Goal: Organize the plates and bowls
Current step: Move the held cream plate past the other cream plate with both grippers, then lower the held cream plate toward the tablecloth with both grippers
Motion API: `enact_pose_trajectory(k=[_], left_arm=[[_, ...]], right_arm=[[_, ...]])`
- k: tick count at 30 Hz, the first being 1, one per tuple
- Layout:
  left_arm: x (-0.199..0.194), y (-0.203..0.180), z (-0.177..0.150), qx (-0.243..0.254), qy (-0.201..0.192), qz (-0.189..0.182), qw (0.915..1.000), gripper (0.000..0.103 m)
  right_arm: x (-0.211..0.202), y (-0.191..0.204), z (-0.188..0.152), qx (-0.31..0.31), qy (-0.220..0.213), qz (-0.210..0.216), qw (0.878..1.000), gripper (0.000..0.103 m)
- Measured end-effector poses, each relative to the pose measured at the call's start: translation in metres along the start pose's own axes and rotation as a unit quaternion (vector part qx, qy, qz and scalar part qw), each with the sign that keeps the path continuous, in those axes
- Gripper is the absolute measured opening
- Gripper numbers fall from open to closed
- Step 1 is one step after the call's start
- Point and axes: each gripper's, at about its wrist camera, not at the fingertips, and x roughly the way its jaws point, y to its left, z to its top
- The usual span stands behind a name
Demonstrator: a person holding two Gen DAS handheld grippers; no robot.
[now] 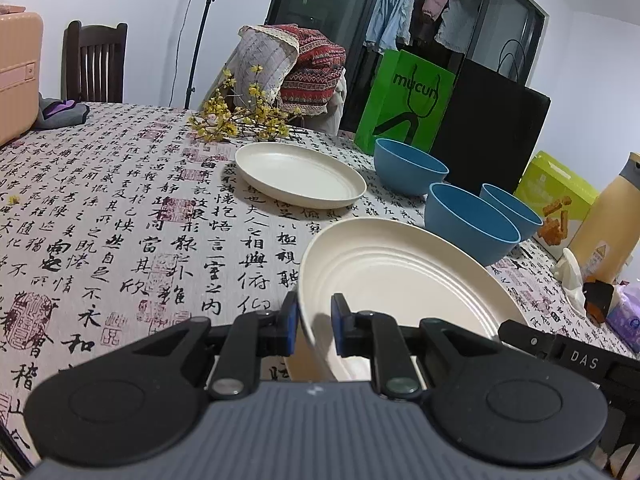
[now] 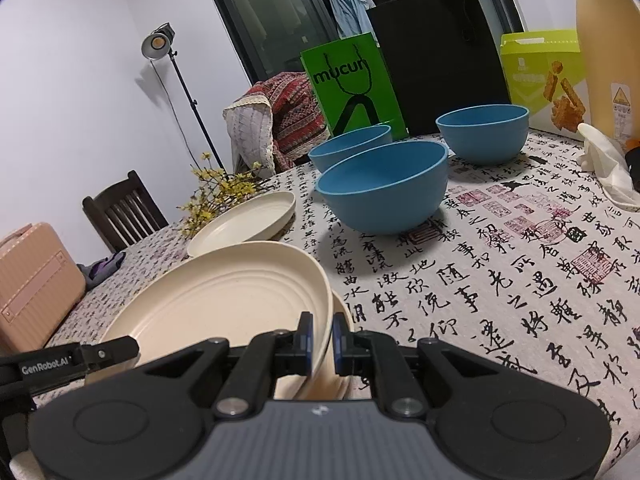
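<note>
I have the near cream ridged round plate (image 1: pixel 400 280) pinched from both sides. My left gripper (image 1: pixel 314 330) has its blue pads closed on the rim at the plate's 9 o'clock edge, one pad under the lip and one inside; my right gripper (image 2: pixel 322 338) is clamped tight on the opposite rim, at 3 o'clock. In the right wrist view the plate sits tilted, and a second cream rim (image 2: pixel 344 320) peeks out just beneath it, so I judge there is another plate directly under the one I hold; whether the two touch I cannot tell.

On the calligraphy-printed tablecloth (image 1: pixel 120 220), a second cream shallow plate (image 1: pixel 300 174) lies flat at 11 o'clock from my held one, near the sprig of yellow flowers (image 1: pixel 236 120). Three blue round bowls stand at 1 to 2 o'clock: the far one (image 1: pixel 408 166), the middle one (image 1: pixel 472 222) and the right one (image 1: pixel 512 210) touching or nearly so.

The plate looks like light, stiff moulded plastic or fibre, matte and not very slippery, unlikely to shatter. The thin raised rim is the place to grip, opposite sides keeping it level. With such a shallow bite, a tilt could let it pivot out of the pads.
</note>
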Motion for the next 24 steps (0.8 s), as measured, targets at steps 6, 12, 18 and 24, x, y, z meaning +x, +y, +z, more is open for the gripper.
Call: enact_pose_trajectory(k=[6,12,18,24], left_arm=[[0.0007,-0.0026,-0.0019,0.007,-0.002,0.002,1.0000,0.017],[0.0027,-0.0045,-0.0050,0.015,-0.001,0.005,0.9999,0.017],[0.0053,-0.0068,-0.0073,0.024,0.000,0.011,0.9997,0.017],[0.0092,-0.0091,-0.0095,0.035,0.002,0.018,0.9992,0.017]], right_arm=[[-0.0009,0.0000,-0.0023,-0.006,0.000,-0.006,1.000,0.010],[-0.0007,0.0011,-0.0045,-0.018,-0.003,-0.018,1.000,0.010],[0.0016,0.0007,-0.0061,-0.025,-0.002,-0.023,0.999,0.010],[0.0035,0.0027,-0.0083,-0.040,-0.003,-0.032,0.999,0.010]])
